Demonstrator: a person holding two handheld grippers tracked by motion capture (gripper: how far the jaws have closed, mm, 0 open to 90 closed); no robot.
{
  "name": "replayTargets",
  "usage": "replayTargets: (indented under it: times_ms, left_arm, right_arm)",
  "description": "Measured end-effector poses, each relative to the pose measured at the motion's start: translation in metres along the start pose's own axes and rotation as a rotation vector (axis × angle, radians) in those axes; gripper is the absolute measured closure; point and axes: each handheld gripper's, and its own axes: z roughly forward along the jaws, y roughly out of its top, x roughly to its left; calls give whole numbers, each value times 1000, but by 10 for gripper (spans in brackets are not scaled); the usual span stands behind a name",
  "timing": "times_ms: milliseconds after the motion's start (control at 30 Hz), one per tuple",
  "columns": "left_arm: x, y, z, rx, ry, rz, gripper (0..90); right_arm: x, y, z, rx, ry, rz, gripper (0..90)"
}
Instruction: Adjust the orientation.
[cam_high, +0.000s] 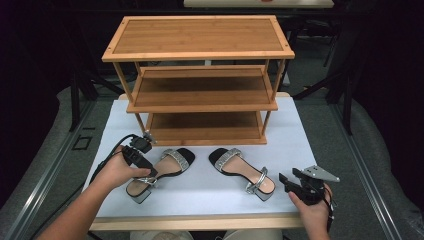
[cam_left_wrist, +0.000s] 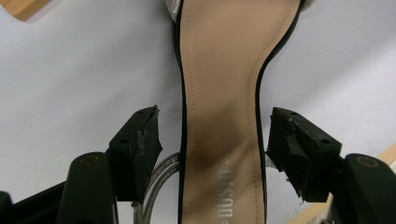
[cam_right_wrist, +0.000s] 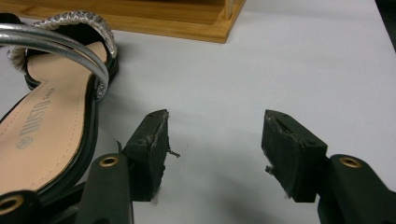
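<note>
Two black sandals with tan insoles and silver straps lie on the white table cover (cam_high: 205, 192). My left gripper (cam_high: 150, 175) is over the left sandal (cam_high: 172, 162). In the left gripper view its jaws stand open (cam_left_wrist: 215, 135) on either side of that sandal's narrow middle (cam_left_wrist: 219, 93), with a small gap at each pad. The right sandal (cam_high: 240, 172) lies with its heel toward my right gripper (cam_high: 289, 179). That gripper is open (cam_right_wrist: 215, 140) over bare cover, just right of the right sandal's heel end (cam_right_wrist: 51, 116), with nothing between its fingers.
A three-tier wooden shoe rack (cam_high: 200, 55) stands at the back of the table, its bottom shelf (cam_high: 205, 127) just beyond the sandals' toes. Its base edge (cam_right_wrist: 140, 21) shows in the right gripper view. The table's wooden front edge (cam_high: 200, 221) runs below both hands.
</note>
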Motion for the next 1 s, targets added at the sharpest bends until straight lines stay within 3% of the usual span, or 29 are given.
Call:
replayTargets:
  times_ms: [267, 767, 933, 1000]
  left_arm:
    - [-4, 9, 12, 113, -11, 24, 353]
    - [-1, 16, 31, 214, -40, 18, 405]
    - [-3, 18, 34, 227, -18, 20, 413]
    - [-2, 19, 34, 231, -30, 7, 417]
  right_arm:
    - [-1, -1, 1, 3, 8, 2, 407]
    - [0, -2, 3, 8, 20, 1, 407]
    - [0, -2, 4, 7, 25, -4, 407]
    - [0, -2, 4, 8, 26, -4, 407]
